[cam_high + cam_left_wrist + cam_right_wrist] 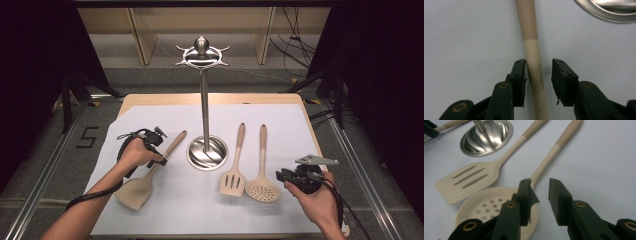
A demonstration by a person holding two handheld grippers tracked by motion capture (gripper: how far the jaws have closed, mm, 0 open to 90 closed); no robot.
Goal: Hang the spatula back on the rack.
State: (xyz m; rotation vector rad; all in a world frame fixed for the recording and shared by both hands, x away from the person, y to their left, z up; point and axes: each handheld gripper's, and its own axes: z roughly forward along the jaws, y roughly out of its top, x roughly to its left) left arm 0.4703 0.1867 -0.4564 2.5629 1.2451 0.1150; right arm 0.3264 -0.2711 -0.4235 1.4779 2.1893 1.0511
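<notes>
A beige solid spatula (135, 192) lies left of the steel utensil stand (204, 107), its handle (531, 47) pointing toward the stand's base. My left gripper (160, 158) (539, 75) is open and straddles that handle low over the paper; the left pad (520, 75) touches the handle and the right pad stands apart. Right of the stand lie a slotted spatula (233, 182) (466, 182) and a round skimmer (263, 190) (490, 207). My right gripper (280, 176) (540, 197) is open with nothing between its jaws, just right of the skimmer's head, near its neck.
White paper (280, 125) covers the wooden table. The stand's round steel base (207, 153) (486, 137) sits mid-table, and its hook ring (202, 54) stands high at the back. Cables trail from both grippers. Dark floor and rails surround the table.
</notes>
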